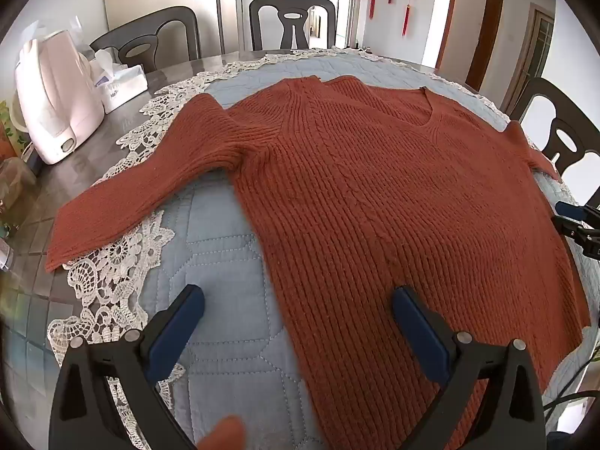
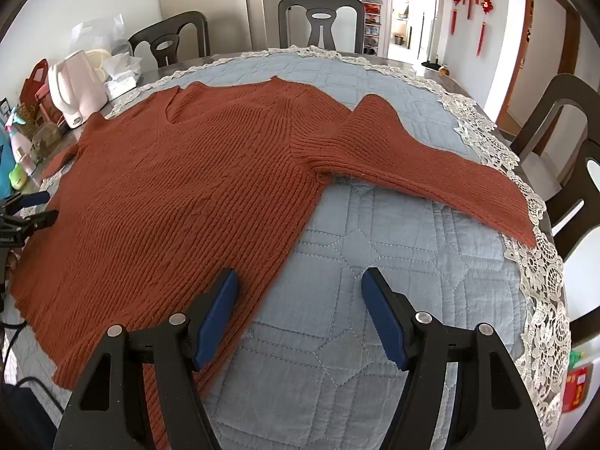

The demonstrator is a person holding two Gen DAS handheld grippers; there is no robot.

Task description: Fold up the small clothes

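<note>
A rust-red ribbed V-neck sweater (image 1: 375, 187) lies flat, front up, on a blue quilted cloth (image 1: 217, 262). One sleeve (image 1: 131, 195) stretches out to the left over the lace edge; in the right wrist view the other sleeve (image 2: 431, 165) reaches right. My left gripper (image 1: 298, 294) hovers open above the sweater's lower left side edge, holding nothing. My right gripper (image 2: 300, 275) is open above the lower right side edge (image 2: 270, 273), one finger over the knit, the other over the quilt (image 2: 356, 337). Each gripper shows at the other view's edge: the right one (image 1: 577, 221), the left one (image 2: 26, 206).
A white-pink kettle (image 1: 56, 105) and a tissue pack (image 1: 120, 82) stand on the table at the far left, with small bottles and clutter (image 2: 22, 150) beside them. Dark chairs (image 1: 292, 18) (image 2: 555, 120) ring the table. White lace (image 2: 543, 281) borders the quilt.
</note>
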